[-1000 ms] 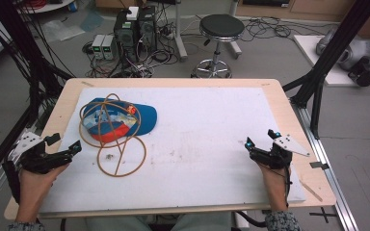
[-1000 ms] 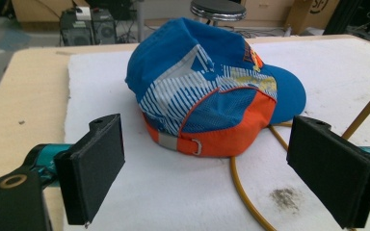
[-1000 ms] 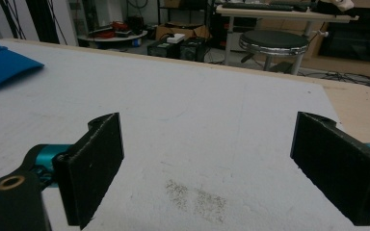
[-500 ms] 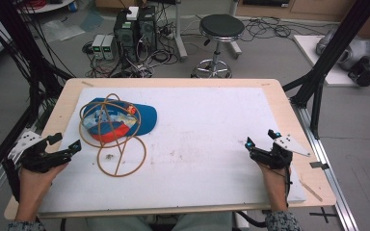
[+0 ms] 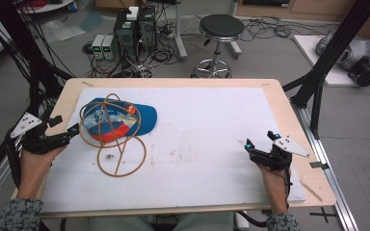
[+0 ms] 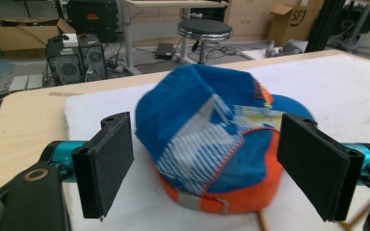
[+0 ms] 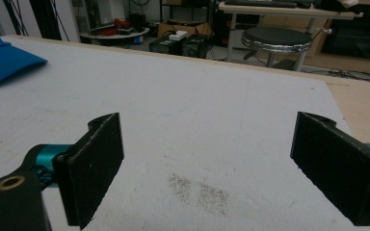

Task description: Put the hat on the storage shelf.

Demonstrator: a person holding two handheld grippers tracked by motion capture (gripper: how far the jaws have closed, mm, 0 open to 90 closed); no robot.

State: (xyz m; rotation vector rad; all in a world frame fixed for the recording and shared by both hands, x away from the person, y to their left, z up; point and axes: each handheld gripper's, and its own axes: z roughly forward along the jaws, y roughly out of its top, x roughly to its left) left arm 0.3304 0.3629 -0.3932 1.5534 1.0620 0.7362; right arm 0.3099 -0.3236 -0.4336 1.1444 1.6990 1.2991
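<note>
Near the desk's left edge, the left gripper is held wide apart, its jaws framing a blue-and-orange cap whose rear strap buckle is seen from the left gripper view. A wire hat stand straddling the cap is seen from the high view. Near the right edge, the right gripper is spread wide over bare white mat.

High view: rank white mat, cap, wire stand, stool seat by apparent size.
1. white mat
2. wire stand and cap: look alike, and they overlap, so unranked
3. stool seat, though farther from the camera
</note>
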